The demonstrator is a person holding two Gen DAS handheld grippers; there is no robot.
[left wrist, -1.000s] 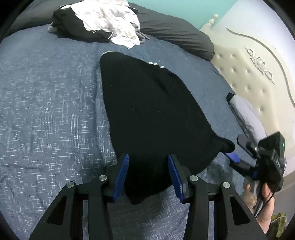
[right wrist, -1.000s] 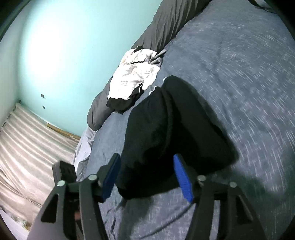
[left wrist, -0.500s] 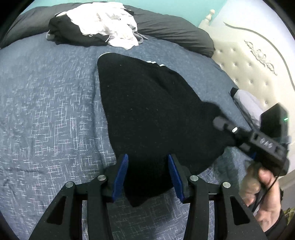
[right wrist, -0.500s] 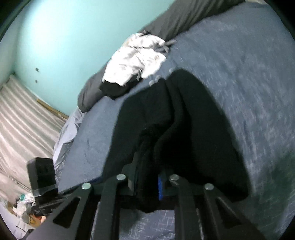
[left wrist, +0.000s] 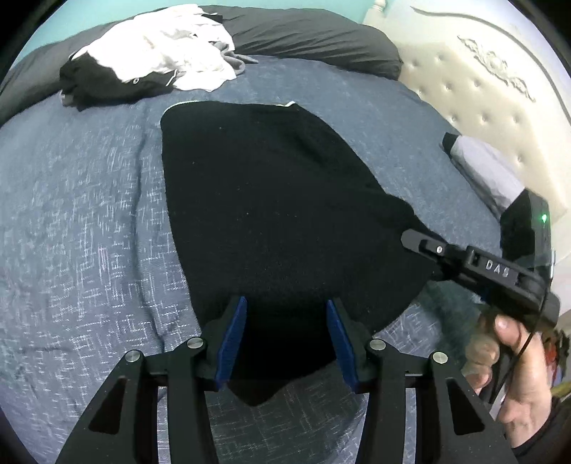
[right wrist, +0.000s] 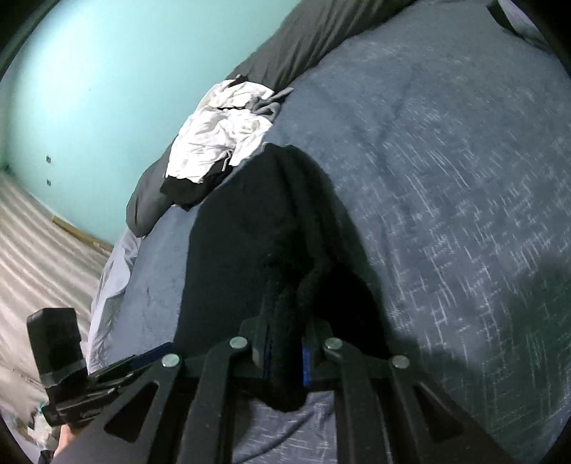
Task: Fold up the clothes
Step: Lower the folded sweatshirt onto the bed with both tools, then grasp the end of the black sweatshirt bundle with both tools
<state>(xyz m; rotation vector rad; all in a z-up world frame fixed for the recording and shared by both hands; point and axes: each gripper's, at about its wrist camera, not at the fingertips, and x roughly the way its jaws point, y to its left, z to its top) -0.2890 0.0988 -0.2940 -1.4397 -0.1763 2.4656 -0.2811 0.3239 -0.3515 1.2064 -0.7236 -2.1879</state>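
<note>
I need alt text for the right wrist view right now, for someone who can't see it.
The right gripper is shut on the near edge of a black garment, bunching it into a ridge above a blue-grey bedspread. Beyond the garment lies a pile of white and black clothes against a dark pillow and a teal wall; the left gripper shows at lower left.

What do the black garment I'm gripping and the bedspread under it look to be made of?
Black garment: probably a soft knit or fleece, matte and light-absorbing, bunching thickly where the right gripper pinches it. Bedspread: seemingly woven cotton-like cloth, blue-grey with pale crosshatch flecks, matte and lightly creased.
</note>
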